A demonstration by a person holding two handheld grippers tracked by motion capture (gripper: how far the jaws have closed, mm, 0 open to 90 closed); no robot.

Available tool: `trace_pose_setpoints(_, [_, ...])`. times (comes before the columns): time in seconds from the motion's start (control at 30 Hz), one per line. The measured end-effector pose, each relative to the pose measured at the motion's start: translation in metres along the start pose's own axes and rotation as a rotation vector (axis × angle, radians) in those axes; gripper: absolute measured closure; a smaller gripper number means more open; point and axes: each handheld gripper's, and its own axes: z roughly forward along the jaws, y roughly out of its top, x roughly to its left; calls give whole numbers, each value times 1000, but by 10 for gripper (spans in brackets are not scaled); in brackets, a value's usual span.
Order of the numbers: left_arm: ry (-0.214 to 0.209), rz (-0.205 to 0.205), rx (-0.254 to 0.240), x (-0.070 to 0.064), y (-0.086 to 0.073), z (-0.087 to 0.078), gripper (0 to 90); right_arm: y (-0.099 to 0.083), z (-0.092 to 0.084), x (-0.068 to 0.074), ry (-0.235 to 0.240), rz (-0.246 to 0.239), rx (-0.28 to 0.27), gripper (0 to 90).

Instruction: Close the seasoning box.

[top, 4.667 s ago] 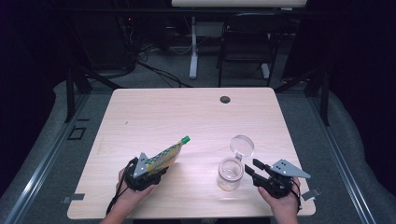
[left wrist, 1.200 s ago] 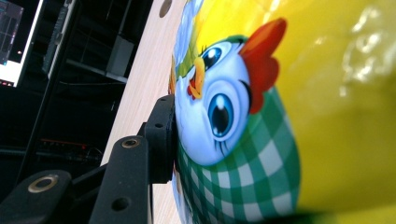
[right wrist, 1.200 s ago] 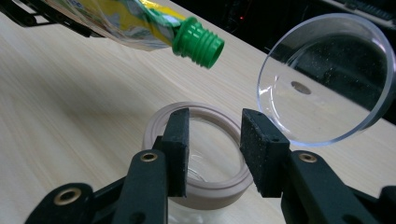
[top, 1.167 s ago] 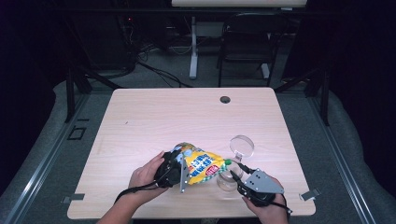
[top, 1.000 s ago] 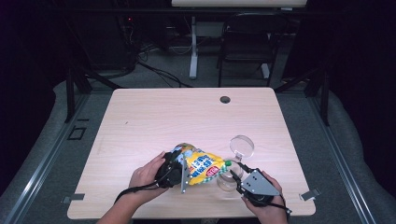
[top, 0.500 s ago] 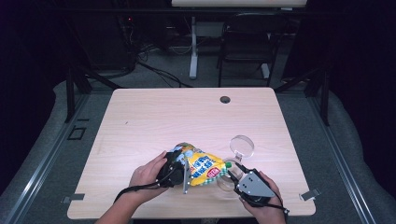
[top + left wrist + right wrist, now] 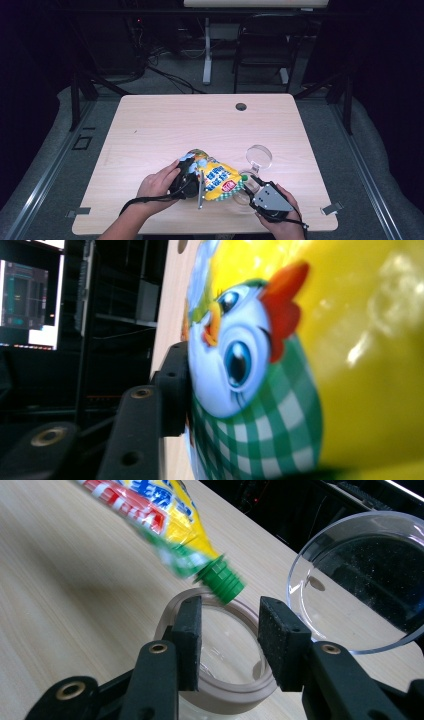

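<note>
My left gripper [image 7: 187, 176] at near edge of table [image 7: 150, 125], jaws just closing further, clamped on yellow pouch [image 7: 217, 179]. Pouch tilted rightward, green cap [image 7: 222, 582] hanging over rim of glass jar [image 7: 220, 665]. My right gripper [image 7: 227, 640] near right, pads either side of jar rim; firm contact unclear. Clear lid [image 7: 258, 156] just beyond jar.
</note>
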Motion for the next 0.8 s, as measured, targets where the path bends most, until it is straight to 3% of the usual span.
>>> trace_pose_setpoints(0.2, [11,40,14,0,3,0,589,0,2,0,9,16,-3,622])
trace_pose_setpoints(0.8, [33,84,32,-1,9,-1,590,2,4,5,20,2,3,638])
